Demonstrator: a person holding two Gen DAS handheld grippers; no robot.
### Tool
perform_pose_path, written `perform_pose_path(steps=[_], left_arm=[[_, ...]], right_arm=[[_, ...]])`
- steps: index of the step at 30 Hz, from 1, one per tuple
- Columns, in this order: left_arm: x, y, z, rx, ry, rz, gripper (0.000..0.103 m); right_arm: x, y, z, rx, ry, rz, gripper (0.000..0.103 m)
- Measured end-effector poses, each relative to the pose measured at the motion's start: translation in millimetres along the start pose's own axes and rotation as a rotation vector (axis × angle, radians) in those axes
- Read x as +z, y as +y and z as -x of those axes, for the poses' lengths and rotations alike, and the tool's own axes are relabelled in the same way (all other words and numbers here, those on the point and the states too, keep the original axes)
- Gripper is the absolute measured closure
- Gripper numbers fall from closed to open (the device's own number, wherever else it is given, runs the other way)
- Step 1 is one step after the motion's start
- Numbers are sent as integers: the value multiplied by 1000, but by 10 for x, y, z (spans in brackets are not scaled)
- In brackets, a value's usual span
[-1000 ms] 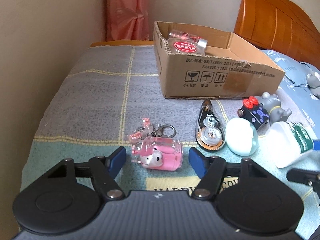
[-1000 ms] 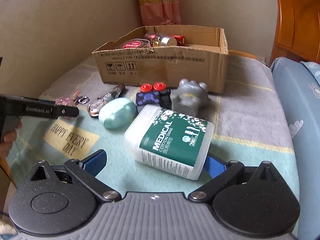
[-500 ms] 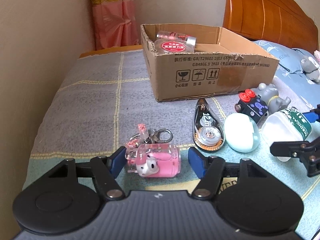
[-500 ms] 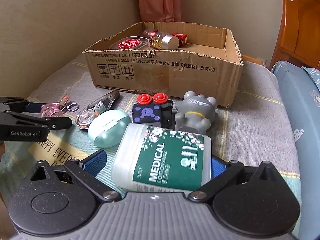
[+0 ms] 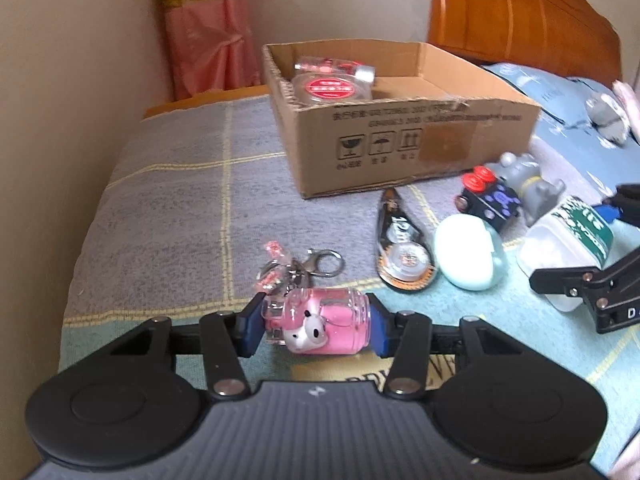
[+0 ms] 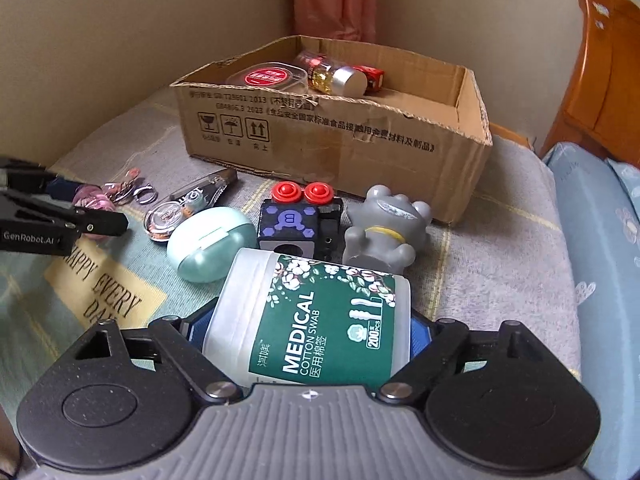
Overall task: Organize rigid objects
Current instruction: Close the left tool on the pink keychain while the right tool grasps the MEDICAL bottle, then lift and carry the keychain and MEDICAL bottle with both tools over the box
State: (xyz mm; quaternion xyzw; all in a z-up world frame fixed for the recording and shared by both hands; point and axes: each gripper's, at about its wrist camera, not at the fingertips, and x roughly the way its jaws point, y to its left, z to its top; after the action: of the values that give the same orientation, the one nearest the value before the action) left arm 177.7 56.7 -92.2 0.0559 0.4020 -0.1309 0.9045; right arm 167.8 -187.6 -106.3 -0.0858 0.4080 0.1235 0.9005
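Our left gripper (image 5: 316, 326) has just closed its blue pads on the pink keychain jar (image 5: 320, 322), which lies on the blanket (image 5: 168, 200). Our right gripper (image 6: 308, 324) has been closing around the medical cotton swab jar (image 6: 316, 320), blue pads at both its sides. Only the right view shows the red item (image 6: 370, 77) deep in the cardboard box (image 6: 360, 140); only the left shows the headboard (image 5: 520, 20). A second ago both grippers stood wider, the jars loose between the pads.
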Motion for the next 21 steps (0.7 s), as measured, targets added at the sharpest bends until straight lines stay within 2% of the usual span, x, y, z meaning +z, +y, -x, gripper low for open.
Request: perform_pose_path(steps=[13,21], left_arm=[[334,-181,398,-60,37,-135,54],[570,-292,617,-104,38,-150,54]], right_arm=[[88,-140,447,84,-29,76,13],[260,-285,667,104,-76,115,13]])
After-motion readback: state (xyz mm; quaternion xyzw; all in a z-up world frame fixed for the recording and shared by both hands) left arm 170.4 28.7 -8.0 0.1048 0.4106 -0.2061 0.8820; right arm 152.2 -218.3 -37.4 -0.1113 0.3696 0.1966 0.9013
